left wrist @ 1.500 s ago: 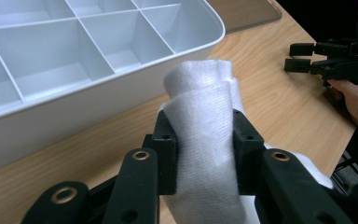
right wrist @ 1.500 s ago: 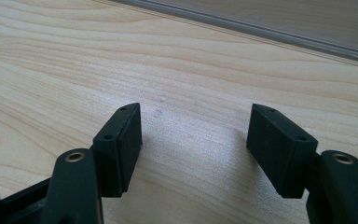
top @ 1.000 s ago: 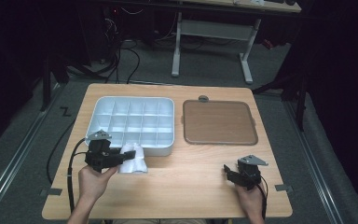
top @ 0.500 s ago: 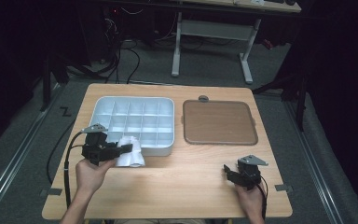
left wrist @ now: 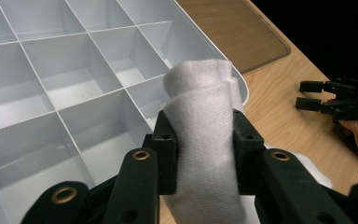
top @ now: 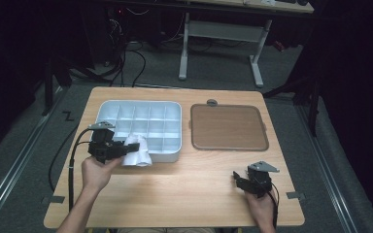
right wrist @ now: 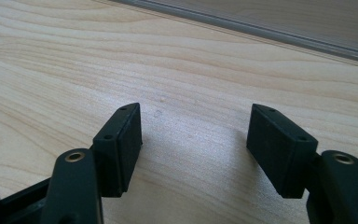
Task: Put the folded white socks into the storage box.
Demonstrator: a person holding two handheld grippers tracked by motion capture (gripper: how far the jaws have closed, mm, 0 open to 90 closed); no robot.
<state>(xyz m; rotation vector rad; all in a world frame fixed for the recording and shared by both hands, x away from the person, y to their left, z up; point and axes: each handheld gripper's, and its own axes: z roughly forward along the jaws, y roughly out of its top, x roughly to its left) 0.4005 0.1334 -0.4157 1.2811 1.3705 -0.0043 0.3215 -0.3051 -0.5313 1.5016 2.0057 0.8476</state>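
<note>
Rolled white cloth (left wrist: 205, 140), clamped between the pads of the left tool (left wrist: 204, 151). In the left tool's own view the roll stands up out of the jaws, long axis along the line of the jaws, free end pointing ahead toward 12 o'clock; the tail hangs below the pads. Pads bite the middle of the roll, probably so that neither end droops or unwinds.

High view: cloth (top: 136, 151) sits at the near rim of the grey compartment tray (top: 141, 104), about the tray's 6 o'clock, partly over the front row of cells. Whether it touches the rim I cannot tell. Its long axis there runs roughly 9 to 3 o'clock, free end toward 3. Left tool (top: 119, 149) lies just at the cloth's 9 o'clock, hand (top: 95, 172) behind it at 7.

Judgement: the cloth is being carried to one of the front cells; a roll fits a narrow compartment better than a loose sheet would.

Tray cells (left wrist: 51, 70) look bare. At the tray's 3 o'clock, apart from it, a flat brown lid (top: 227, 127) lies on the bench (top: 175, 194).

Right tool (top: 245, 182) rests low at the bench's 5 o'clock, well apart from the cloth. Its jaws stand wide and released, bare wood between them (right wrist: 193, 140); parked out of the way, as I read it.
</note>
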